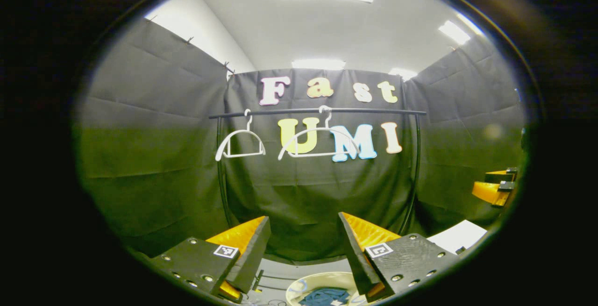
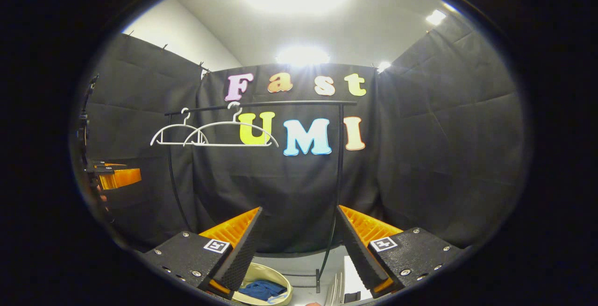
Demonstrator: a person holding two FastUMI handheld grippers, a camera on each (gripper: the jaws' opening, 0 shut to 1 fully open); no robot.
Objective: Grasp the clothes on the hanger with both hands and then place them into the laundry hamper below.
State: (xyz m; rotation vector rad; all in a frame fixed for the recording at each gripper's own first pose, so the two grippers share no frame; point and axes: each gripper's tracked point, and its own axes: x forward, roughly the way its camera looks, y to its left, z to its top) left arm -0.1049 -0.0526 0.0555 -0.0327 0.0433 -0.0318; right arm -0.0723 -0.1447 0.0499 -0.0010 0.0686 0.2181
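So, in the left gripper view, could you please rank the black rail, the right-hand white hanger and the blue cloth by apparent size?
1. Black clothes rail
2. Right-hand white plastic hanger
3. Blue cloth in the pale hamper, cropped and closer, so unsure.

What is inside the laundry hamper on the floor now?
A crumpled blue garment lies inside the laundry hamper. What is under it is covered.

You have two bare hangers (image 1: 240,142) (image 1: 317,141) side by side on the rail (image 1: 317,110), before the back wall. Below them, clothes (image 1: 326,295) lie in the laundry hamper (image 1: 299,287) on the floor.
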